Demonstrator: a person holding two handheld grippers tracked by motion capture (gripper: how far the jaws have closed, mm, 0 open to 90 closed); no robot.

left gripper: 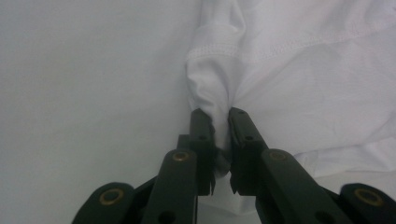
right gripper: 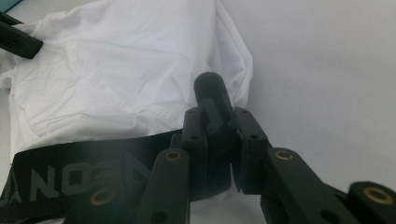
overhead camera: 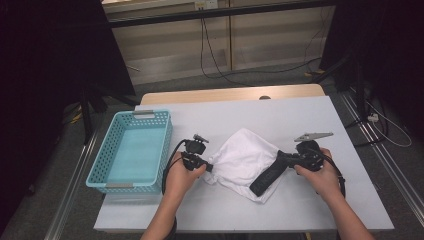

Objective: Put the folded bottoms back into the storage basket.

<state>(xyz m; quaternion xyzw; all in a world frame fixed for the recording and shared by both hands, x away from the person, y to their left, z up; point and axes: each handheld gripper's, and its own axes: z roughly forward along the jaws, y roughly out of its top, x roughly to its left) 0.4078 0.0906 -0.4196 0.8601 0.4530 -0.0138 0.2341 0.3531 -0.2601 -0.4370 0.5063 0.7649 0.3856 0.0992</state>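
Note:
A white garment (overhead camera: pixel 243 154) with a black lettered waistband (overhead camera: pixel 266 178) lies crumpled on the white table between my two grippers. My left gripper (overhead camera: pixel 210 167) pinches a bunched fold at the garment's left edge; in the left gripper view its jaws (left gripper: pixel 220 114) are shut on the white fabric (left gripper: pixel 289 70). From the right, my right gripper (overhead camera: pixel 280 156) grips the waistband's upper end. In the right gripper view (right gripper: pixel 217 114) a rolled bit of black waistband (right gripper: pixel 70 172) sticks up between the jaws, with the white cloth (right gripper: pixel 116 70) spread beyond.
A light blue plastic basket (overhead camera: pixel 101 157) stands empty at the table's left edge, just left of my left hand. The white table cover (overhead camera: pixel 300 115) stretches behind and to the right of the garment. Cables run across the floor beyond the table.

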